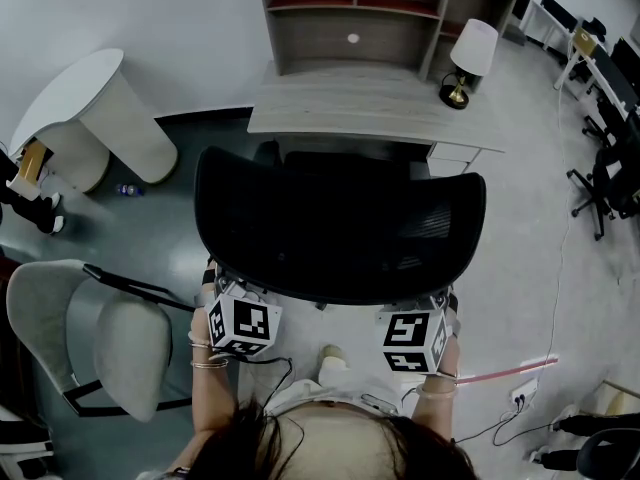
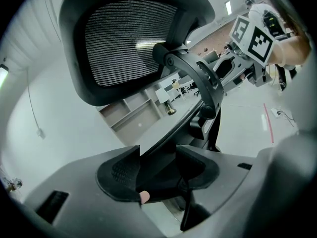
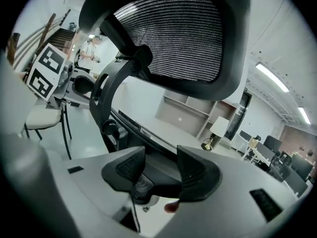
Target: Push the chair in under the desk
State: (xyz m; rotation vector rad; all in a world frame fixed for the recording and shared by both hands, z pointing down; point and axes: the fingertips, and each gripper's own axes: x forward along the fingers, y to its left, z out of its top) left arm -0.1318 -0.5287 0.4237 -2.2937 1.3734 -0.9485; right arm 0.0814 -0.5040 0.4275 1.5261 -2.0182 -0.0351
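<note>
Head view: black mesh-backed chair (image 1: 340, 228) at frame centre, its back just below the near edge of the pale wood worktop (image 1: 370, 108). The back hides the seat, so I cannot tell how far under it sits.

Shelf unit (image 1: 350, 18) at the worktop's far side; white-shaded lamp (image 1: 470, 58) on its right end. Grey chair (image 1: 90, 338) at lower left, well apart.

Left gripper (image 1: 232, 290) at the back's lower left rim, right gripper (image 1: 430, 303) at its lower right rim.

Left gripper view: gripper (image 2: 157, 167) stands wide and clamped on the chair's dark rim, which fills the gap between the pads.

Right gripper view: gripper (image 3: 161, 165) likewise wide, clenched on the rim.
</note>
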